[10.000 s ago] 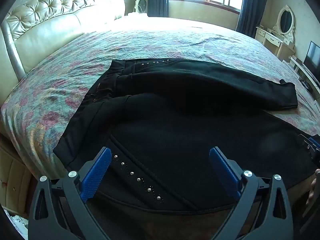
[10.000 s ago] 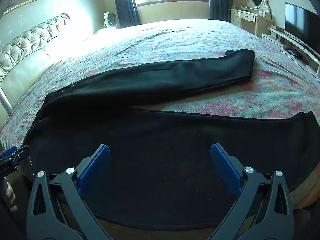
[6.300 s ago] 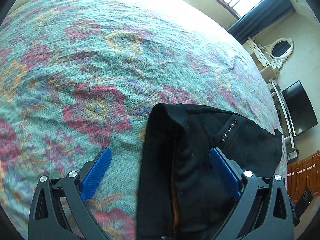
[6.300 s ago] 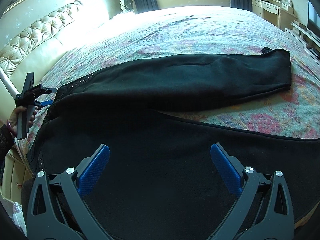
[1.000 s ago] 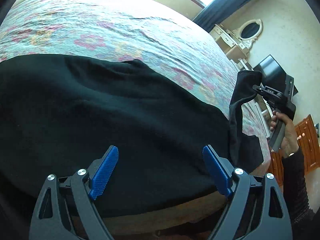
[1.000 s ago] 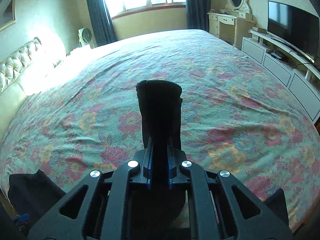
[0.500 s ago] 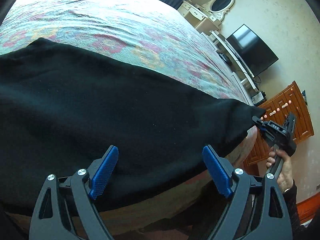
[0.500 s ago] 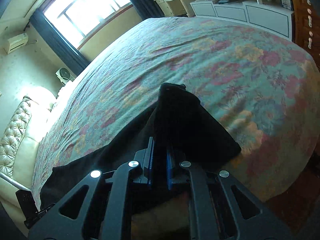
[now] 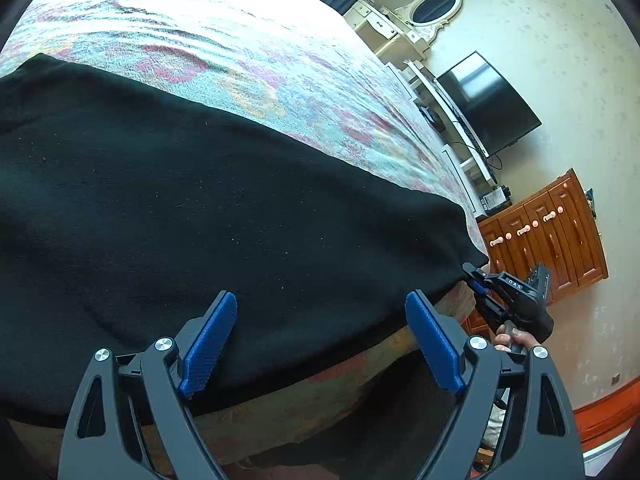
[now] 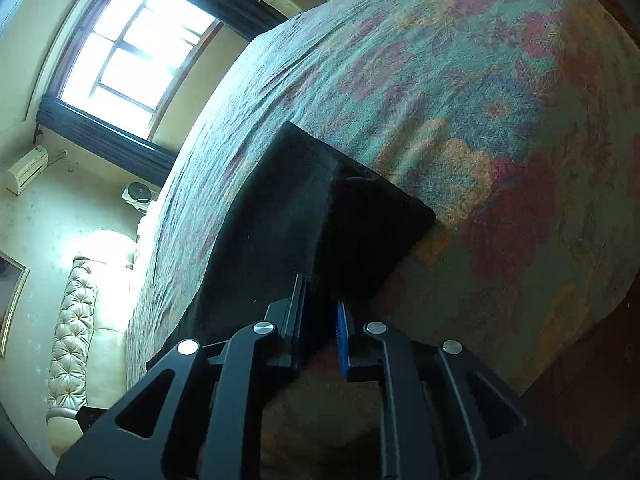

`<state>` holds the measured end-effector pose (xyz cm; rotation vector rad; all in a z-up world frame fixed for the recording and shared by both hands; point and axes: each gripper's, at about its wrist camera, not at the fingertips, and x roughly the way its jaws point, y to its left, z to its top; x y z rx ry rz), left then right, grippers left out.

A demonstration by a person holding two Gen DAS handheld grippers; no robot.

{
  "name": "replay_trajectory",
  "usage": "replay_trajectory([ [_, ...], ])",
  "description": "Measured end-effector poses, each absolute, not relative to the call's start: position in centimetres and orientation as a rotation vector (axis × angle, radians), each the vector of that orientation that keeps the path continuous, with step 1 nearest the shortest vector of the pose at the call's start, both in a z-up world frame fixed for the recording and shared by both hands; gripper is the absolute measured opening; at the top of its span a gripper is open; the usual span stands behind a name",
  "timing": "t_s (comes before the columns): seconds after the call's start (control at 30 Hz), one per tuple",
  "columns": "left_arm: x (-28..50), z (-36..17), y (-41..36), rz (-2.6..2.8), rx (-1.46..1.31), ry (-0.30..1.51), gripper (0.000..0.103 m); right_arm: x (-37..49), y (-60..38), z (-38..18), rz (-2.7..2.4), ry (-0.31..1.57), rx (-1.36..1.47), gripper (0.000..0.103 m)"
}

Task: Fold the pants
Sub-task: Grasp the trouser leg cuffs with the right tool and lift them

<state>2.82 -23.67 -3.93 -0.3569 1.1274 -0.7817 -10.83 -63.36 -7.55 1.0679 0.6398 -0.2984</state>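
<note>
Flanking floral bed (image 9: 256, 60): TV (image 9: 486, 104), wooden cabinet (image 9: 552, 228). Black pants (image 9: 200, 208) lay flat at edge. Left tool (image 9: 320, 338) released; right tool (image 10: 320, 320) opening, hem between.

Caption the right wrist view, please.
Right tongs opening, releasing black pants on the flowered bedspread.

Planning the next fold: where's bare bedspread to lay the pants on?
Free: the floral bedspread beyond the black pants, toward the dresser and window. Crowded: the near edge, covered by pants, with the left gripper open over it and the right gripper opening at the hem.
</note>
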Motion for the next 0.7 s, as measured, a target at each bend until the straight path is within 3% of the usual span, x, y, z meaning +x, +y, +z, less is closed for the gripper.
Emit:
replay_trajectory([
  [0.03, 2.9, -4.2, -23.8, -0.780, -0.353, 1.125, 0.085, -11.0, -63.9, -7.7, -0.305, 0.624, 1.080, 0.040],
  [0.07, 3.0, -4.4, -24.0, -0.781, -0.343, 1.122, 0.085, -10.8, -64.1, -8.0, -0.297, 0.622, 1.099, 0.040],
  [0.1, 2.9, -4.5, -24.1, -0.782, -0.331, 1.117, 0.085, -10.6, -64.2, -8.2, -0.289, 0.630, 1.108, 0.038],
  [0.13, 2.9, -4.6, -24.3, -0.784, -0.316, 1.111, 0.085, -10.4, -64.2, -8.0, -0.285, 0.639, 1.096, 0.013],
  [0.17, 2.8, -4.5, -24.3, -0.785, -0.305, 1.105, 0.085, -10.6, -64.1, -7.5, -0.286, 0.625, 1.068, 0.006],
  [0.27, 2.4, -4.1, -24.1, -0.815, -0.326, 1.104, 0.085, -11.7, -64.3, -6.3, -0.300, 0.586, 1.048, 0.006],
  [0.43, 2.5, -3.9, -23.3, -0.822, -0.408, 1.072, 0.085, -13.0, -65.3, -10.3, -0.317, 0.628, 1.143, 0.006],
  [0.47, 2.6, -4.0, -23.5, -0.816, -0.406, 1.069, 0.085, -13.5, -65.4, -10.4, -0.318, 0.609, 1.160, 0.009],
  [0.53, 2.9, -4.3, -23.5, -0.797, -0.376, 1.078, 0.085, -14.3, -65.6, -9.6, -0.385, 0.602, 1.124, 0.025],
  [0.63, 2.7, -4.8, -24.2, -0.830, -0.274, 1.103, 0.085, -14.2, -66.2, -6.3, -0.446, 0.572, 0.971, 0.041],
  [0.7, 2.1, -4.5, -24.9, -0.851, -0.178, 1.072, 0.085, -13.0, -67.2, -4.6, -0.429, 0.553, 0.925, 0.048],
])
